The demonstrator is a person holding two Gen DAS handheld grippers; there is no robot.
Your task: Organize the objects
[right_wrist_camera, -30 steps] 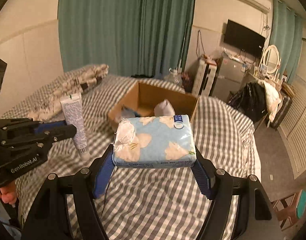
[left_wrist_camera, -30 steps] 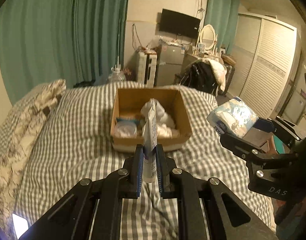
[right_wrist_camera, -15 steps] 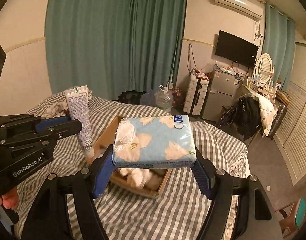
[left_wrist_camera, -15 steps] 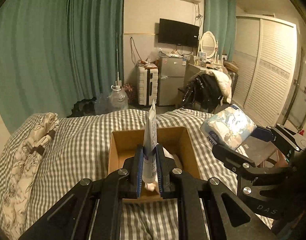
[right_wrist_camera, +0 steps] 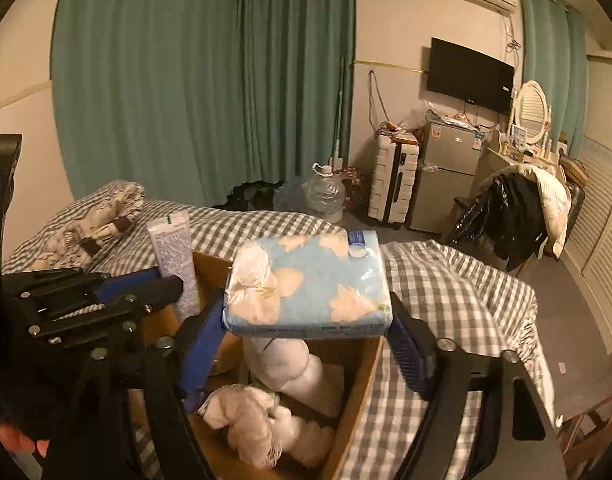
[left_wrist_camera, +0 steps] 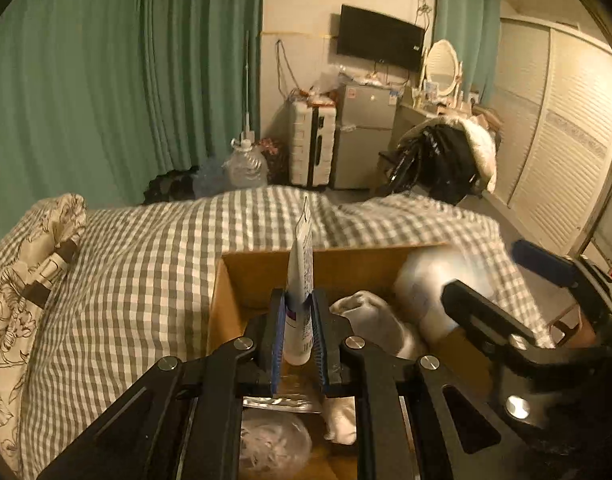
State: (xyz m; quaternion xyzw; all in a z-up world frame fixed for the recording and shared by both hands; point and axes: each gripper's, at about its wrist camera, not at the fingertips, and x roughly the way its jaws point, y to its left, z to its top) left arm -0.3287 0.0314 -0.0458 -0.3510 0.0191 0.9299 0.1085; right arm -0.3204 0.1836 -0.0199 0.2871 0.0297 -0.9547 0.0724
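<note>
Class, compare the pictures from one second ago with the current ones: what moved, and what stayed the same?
Both grippers moved forward to over the cardboard box. The left gripper still clamps the tube; the right gripper still clamps the tissue pack. Nothing was released. The box and the white items in it stayed put on the bed.

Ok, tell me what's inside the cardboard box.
The cardboard box holds white crumpled cloths and a clear plastic bag. The tissue pack, the toothpaste tube and both grippers cover much of the floor, so anything beneath stays unseen.
</note>
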